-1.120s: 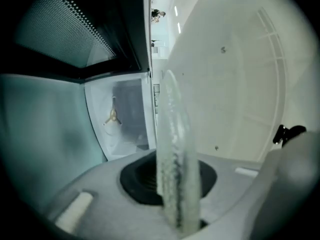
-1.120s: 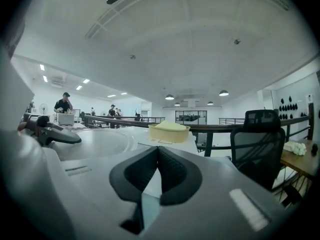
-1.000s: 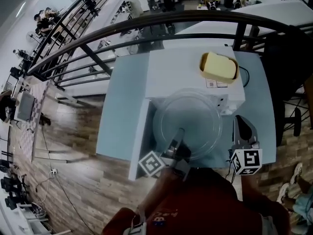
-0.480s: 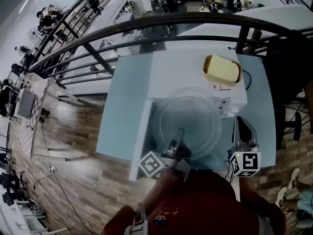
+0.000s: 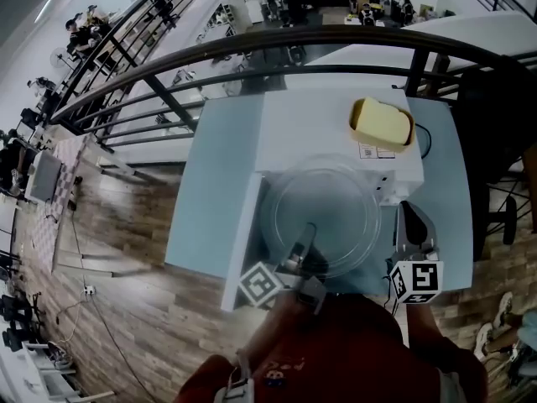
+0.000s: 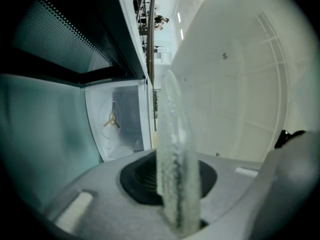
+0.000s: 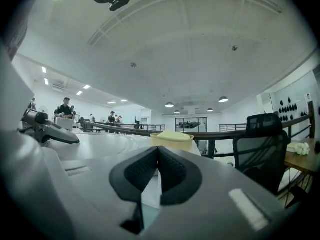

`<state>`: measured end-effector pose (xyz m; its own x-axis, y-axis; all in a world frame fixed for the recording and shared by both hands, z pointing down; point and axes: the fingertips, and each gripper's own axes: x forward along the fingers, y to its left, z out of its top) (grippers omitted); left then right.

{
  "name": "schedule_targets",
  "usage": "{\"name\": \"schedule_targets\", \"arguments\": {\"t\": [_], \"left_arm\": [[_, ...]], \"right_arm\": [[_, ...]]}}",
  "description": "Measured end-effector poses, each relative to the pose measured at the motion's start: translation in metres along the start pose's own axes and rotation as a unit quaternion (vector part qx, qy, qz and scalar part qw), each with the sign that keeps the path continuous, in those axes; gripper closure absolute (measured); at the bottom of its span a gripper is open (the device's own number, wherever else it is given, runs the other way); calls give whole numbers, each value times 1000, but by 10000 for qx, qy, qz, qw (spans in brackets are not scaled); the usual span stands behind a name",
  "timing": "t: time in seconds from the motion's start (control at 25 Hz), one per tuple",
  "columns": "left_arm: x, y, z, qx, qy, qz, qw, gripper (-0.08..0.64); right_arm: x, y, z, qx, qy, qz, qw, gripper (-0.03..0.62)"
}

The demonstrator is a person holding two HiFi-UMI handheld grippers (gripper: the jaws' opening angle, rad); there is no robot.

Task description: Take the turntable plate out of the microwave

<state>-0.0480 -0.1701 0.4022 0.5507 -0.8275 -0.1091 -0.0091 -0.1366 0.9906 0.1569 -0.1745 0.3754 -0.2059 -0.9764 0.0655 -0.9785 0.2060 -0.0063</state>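
Note:
The clear glass turntable plate (image 5: 323,208) hangs level in front of the white microwave (image 5: 327,128), most of it outside the opening. My left gripper (image 5: 307,232) is shut on the plate's near rim. In the left gripper view the plate's rim (image 6: 172,149) runs edge-on between the dark pads (image 6: 137,181). Beyond it is the microwave's cavity (image 6: 122,126) with its roller ring (image 6: 111,119) on the floor. My right gripper (image 5: 411,225) stands shut and holds nothing, to the right of the microwave; its pads (image 7: 172,171) meet.
The microwave door (image 5: 239,238) stands open on the left. A yellow container (image 5: 382,122) sits on top of the microwave, also in the right gripper view as the yellow container (image 7: 172,139). The light blue table (image 5: 210,191) ends at a black railing (image 5: 252,44). A black chair (image 7: 260,144) stands at the right.

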Motion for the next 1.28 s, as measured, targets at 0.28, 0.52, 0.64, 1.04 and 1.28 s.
{"name": "schedule_targets", "arguments": {"t": [0.28,0.52,0.64,1.04,1.28], "left_arm": [[2,0,-2,7,-26,-17,10000,528],[3,-3,-3,4,-42,-39,10000,528],[2,-3,-4,1,-52,-51,10000,528],[-6,-2,-6,13,-96,-22,10000,528],[-10,-3,-5,45,-131,-43,9999,528]], "right_arm": [[0,-3,-2,32,24,5,10000,591],[-1,-3,-3,-41,46,33,10000,591],[1,-3,-5,-32,82,76,9999,591],[1,2,-9,-10,123,132,9998,591],[1,5,-10,29,127,172,9998,591]]}}
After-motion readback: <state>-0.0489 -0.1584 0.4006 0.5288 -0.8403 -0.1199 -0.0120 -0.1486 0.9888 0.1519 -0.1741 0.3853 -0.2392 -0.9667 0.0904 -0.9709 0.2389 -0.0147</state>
